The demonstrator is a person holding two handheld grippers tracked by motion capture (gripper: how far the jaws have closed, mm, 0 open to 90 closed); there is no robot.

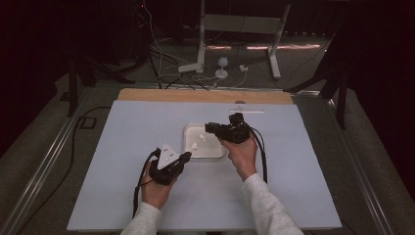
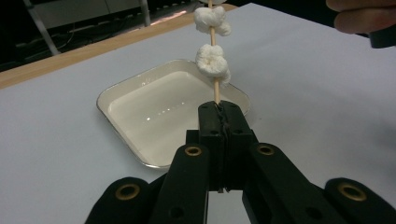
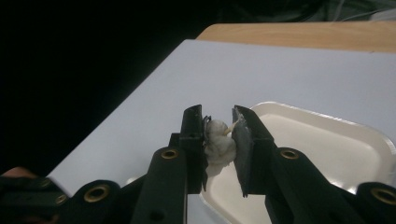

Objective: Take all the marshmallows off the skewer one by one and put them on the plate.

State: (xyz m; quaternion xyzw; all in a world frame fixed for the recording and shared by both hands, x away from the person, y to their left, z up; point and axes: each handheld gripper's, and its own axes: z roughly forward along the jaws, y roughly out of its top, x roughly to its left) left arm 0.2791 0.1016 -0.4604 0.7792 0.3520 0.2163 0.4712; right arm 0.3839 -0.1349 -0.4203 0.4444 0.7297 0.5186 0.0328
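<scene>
The left tongs (image 2: pixel 219 116) are clamping the bottom end of a thin wooden skewer (image 2: pixel 215 88), holding it upright over the near edge of a shallow white square tray (image 2: pixel 116 100). Two puffy white marshmallows (image 2: pixel 212 63) are sitting on the skewer, one above the other. The right tongs (image 3: pixel 218 135) are pressing on the upper white marshmallow (image 3: pixel 218 142), with the skewer's tip poking out beside one pad.

In the high view, the left tongs (image 1: pixel 185 156) are hovering at the tray's (image 1: pixel 215 154) near left corner and the right tongs (image 1: pixel 209 128) over its far right part. The tray is lying near the middle of the pale blue surface (image 1: pixel 122 147), somewhat toward its far edge.

The step in hand looks like pulling marshmallows off the skewer. Next, the right tongs probably need to draw straight along the skewer while the left keeps it steady, then release over the tray.
</scene>
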